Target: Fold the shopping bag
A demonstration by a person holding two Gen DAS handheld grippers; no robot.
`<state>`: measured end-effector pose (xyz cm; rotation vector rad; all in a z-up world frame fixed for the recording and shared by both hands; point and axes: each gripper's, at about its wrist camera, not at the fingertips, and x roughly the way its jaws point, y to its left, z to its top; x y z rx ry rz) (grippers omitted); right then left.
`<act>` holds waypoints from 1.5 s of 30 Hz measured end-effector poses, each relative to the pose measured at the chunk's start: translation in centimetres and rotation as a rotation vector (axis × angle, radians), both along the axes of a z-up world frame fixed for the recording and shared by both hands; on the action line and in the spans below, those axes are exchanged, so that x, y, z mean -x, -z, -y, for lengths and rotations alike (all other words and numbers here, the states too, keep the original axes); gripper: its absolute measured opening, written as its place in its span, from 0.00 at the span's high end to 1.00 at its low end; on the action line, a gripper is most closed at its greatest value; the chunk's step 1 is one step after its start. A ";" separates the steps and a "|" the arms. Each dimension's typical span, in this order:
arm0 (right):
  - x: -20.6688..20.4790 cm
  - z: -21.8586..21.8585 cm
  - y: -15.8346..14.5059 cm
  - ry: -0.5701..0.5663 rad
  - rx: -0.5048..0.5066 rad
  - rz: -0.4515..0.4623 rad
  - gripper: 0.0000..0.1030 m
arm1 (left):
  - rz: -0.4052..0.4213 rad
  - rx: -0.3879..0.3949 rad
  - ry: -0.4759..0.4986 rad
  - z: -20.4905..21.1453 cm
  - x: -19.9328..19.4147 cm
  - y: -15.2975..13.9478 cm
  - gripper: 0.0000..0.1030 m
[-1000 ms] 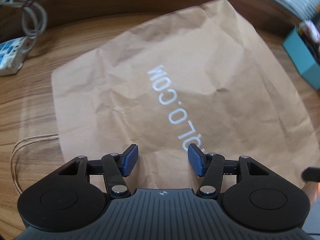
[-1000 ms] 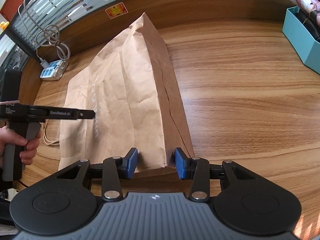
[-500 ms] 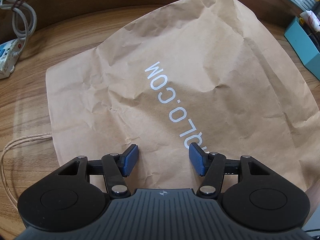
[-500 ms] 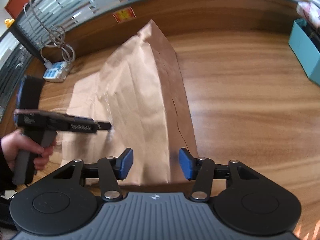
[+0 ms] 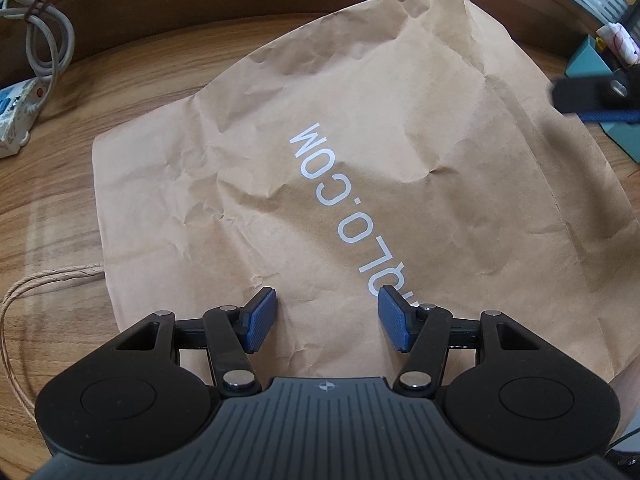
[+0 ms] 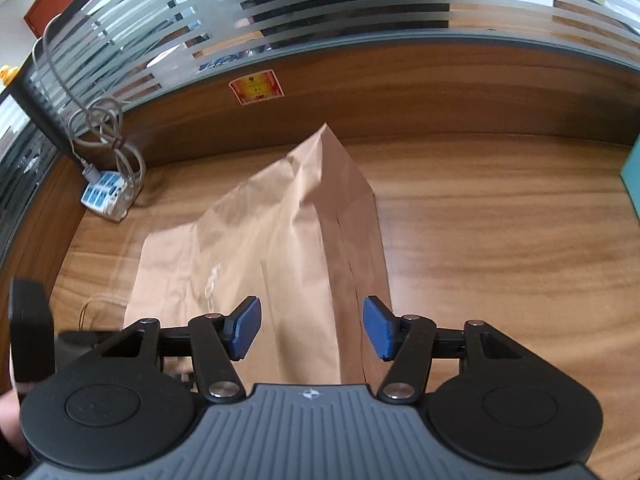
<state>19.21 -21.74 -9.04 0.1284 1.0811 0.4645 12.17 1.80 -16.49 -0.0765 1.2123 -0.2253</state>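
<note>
Left wrist view, far left of left gripper: grey coiled cable and white power strip against the wooden back wall, well apart from the pads. Nearer, low left: twisted paper handle looping out from under the bag's left edge onto bare wooden table. Ahead and beneath: brown paper shopping bag lying flat, crumpled, white lettering running diagonally toward the right pad. Left gripper released, blue pads spread wide over the bag's near portion, nothing between them; contact with the paper could not be told. Bag's left edge straight, just beyond the left finger; far corner peaked upward toward the wall. Right of the bag: teal box close to the bag's right edge, with part of the right gripper showing dark in front of it.

Right wrist view, left of right gripper: left gripper's body low at the frame edge, open tabletop beyond it up to the power strip. Ahead: bag blurred, its right side creased into a raised ridge running away toward the wall, near edge under the pads. Right gripper also released, pads wide apart, grasping nothing. To the right: broad stretch of bare wood, sliver of teal box at the frame edge.
</note>
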 end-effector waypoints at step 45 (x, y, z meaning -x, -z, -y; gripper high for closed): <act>-5.3 -1.2 1.5 0.037 0.013 -0.027 0.67 | 0.031 -0.007 0.047 -0.4 -3.1 3.1 0.38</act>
